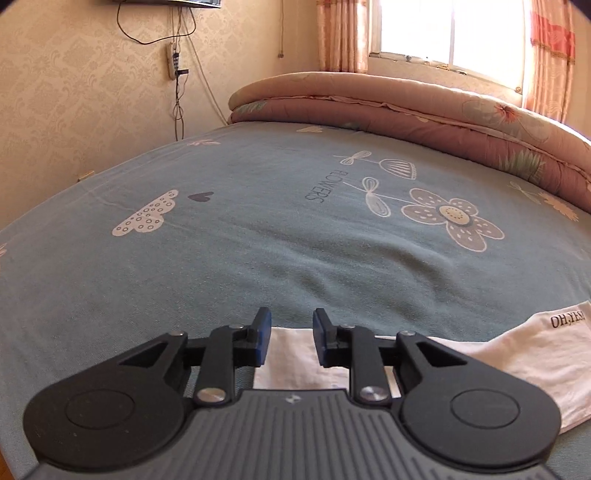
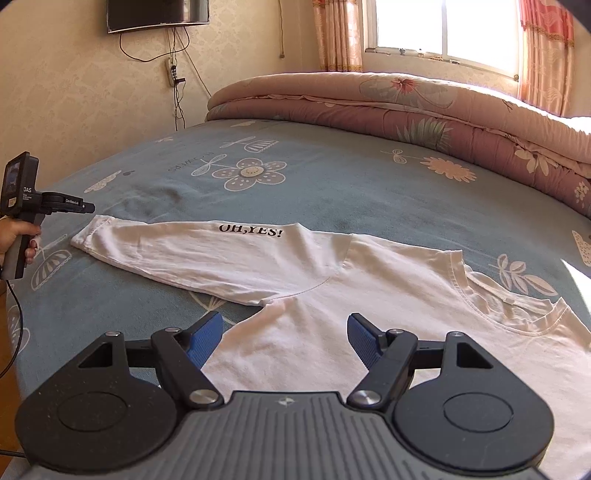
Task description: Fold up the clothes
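Observation:
A white long-sleeved shirt [image 2: 369, 295] lies flat on the blue flowered bed sheet [image 2: 332, 195], with its collar [image 2: 498, 299] at the right. One sleeve [image 2: 166, 251] stretches out to the left and carries the black print "OH,YES!" [image 2: 251, 229]. My right gripper [image 2: 286, 332] hovers wide open over the armpit and chest, with nothing between its fingers. My left gripper [image 1: 291, 325] has its blue pads [image 1: 263, 339] a narrow gap apart above the sleeve end [image 1: 295, 365], pinching no cloth. A hand [image 2: 14, 240] holds the left gripper [image 2: 90, 208] just above the cuff.
A folded pink quilt [image 2: 406, 114] lies along the back of the bed under the window [image 2: 443, 29]. A wall screen [image 2: 159, 14], cables and a power strip [image 2: 171, 72] hang on the left wall. The bed's edge [image 2: 11, 295] falls away at the left.

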`<state>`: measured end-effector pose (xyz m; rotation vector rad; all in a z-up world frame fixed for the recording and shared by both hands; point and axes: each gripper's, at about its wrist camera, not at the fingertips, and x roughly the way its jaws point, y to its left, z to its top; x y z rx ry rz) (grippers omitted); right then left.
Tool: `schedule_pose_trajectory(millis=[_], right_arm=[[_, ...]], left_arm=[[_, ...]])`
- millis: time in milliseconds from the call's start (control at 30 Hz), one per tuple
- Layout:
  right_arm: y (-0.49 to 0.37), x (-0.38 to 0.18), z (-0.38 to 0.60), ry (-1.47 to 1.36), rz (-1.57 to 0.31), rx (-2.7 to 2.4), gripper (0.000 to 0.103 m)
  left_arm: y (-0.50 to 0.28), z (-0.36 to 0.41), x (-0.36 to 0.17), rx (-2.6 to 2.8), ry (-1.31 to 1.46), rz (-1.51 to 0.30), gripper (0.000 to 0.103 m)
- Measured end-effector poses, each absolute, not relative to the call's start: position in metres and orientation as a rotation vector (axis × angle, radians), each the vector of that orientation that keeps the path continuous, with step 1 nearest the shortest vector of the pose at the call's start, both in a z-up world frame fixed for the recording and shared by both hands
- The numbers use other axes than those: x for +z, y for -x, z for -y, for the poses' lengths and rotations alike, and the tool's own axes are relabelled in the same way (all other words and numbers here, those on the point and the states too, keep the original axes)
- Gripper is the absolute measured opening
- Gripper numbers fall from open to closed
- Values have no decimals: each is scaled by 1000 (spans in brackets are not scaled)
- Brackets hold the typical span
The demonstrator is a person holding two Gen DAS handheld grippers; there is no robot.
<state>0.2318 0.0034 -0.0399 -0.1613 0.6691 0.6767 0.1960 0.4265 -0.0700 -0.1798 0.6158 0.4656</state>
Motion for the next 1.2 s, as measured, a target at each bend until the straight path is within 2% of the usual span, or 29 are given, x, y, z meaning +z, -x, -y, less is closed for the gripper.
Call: schedule_pose_trajectory(millis=[100,333,667,900,1133,1167,1200], right_arm=[[-234,-44,-5,149,-688,670,79],[-228,-43,-11,137,-686,692,79],[-231,-51,3,106,-708,689,81],[-230,-55,3,130,-706,690,82],[-229,-61,-3,146,-726,703,82],[-228,-61,-3,147,-726,706,82],[-227,-61,-4,149,-726,710,82]], left_arm=[[-217,-398,-66,301,175,-617,41],[-282,-351,-82,217,91,-702,41],[-278,-325,-103,164,-72,-759,41],[-282,-327,-98,61,-148,-819,41],[-300,-347,-96,-69,-87,-926,41],[-299,-344,-96,-71,-98,-923,38],[-297,-341,-96,-74,-109,-920,28]])
